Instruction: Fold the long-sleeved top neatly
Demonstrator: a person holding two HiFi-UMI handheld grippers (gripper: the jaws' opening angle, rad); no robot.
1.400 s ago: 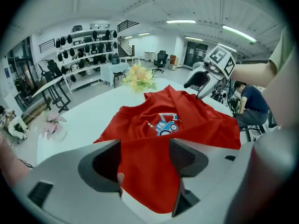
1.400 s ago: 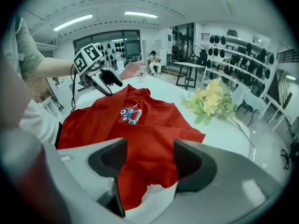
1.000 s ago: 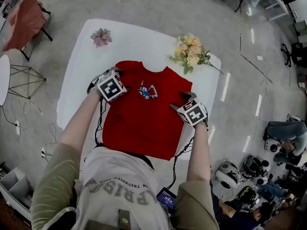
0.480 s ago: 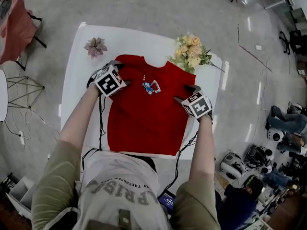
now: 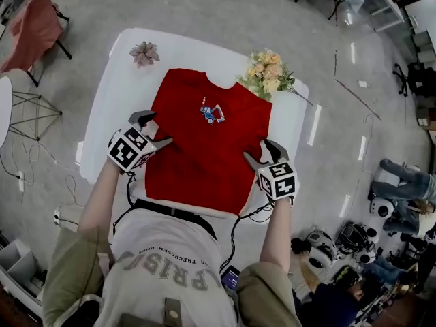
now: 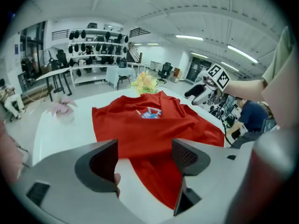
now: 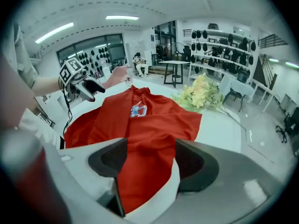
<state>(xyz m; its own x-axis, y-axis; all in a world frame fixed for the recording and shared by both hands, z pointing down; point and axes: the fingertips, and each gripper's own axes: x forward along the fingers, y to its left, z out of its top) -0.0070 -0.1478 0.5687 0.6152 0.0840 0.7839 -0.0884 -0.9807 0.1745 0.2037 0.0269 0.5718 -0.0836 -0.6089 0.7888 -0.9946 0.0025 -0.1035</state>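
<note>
A red long-sleeved top (image 5: pixel 204 148) with a small blue print on the chest lies flat on the white table (image 5: pixel 122 67), its sleeves folded in so it forms a rough rectangle. My left gripper (image 5: pixel 151 129) hovers at the top's left edge, about halfway down, jaws open and empty. My right gripper (image 5: pixel 261 152) hangs over the lower right edge, also open. In the left gripper view the top (image 6: pixel 154 120) lies beyond and below the spread jaws of the left gripper (image 6: pixel 145 148). In the right gripper view the red cloth (image 7: pixel 140 120) shows under the gap of the right gripper (image 7: pixel 148 148), untouched.
A pink flower (image 5: pixel 144 53) sits at the table's far left corner. A yellow bouquet (image 5: pixel 269 73) lies at the far right, next to the top's shoulder. Black cables hang off the near edge by my body. A chair draped in reddish cloth (image 5: pixel 30 19) stands off the table.
Both grippers have drawn back from the top's shoulders toward me and lifted, now beside its lower half. The top lies flatter, with its sides straight.
</note>
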